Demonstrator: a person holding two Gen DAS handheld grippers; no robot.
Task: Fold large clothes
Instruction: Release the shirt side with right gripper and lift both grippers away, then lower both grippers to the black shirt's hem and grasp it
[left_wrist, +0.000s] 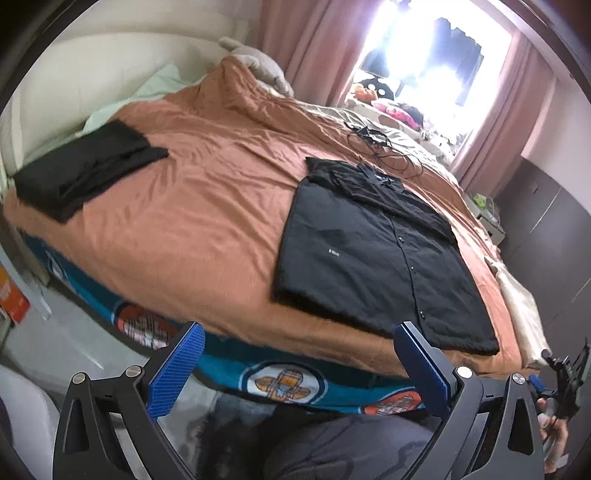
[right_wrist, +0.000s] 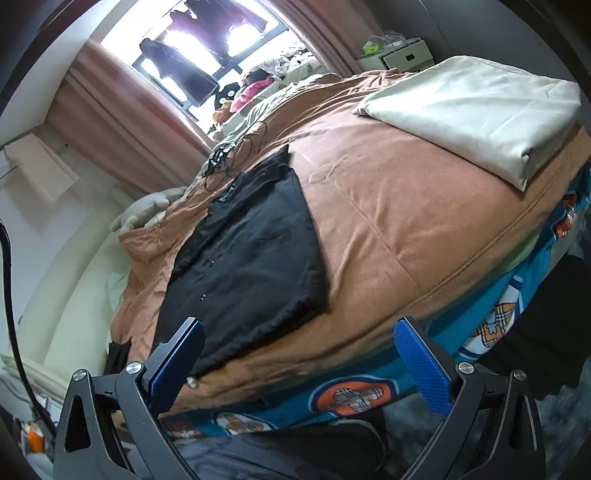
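A black button-front shirt (left_wrist: 373, 254) of thin woven cloth lies partly folded into a rough rectangle on the rust-orange, softly creased bedspread (left_wrist: 207, 206) near the bed's front edge. Its long axis runs from that edge toward the window, collar at the far end. The left gripper (left_wrist: 299, 365) and right gripper (right_wrist: 299, 363) both hang before the bed edge, ribbed blue fingers (right_wrist: 424, 365) spread wide, empty.

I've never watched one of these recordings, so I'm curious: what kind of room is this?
Most likely a home bedroom: a large bed under a rust-orange cover, pink curtains at a bright window, and a black shirt laid out flat.
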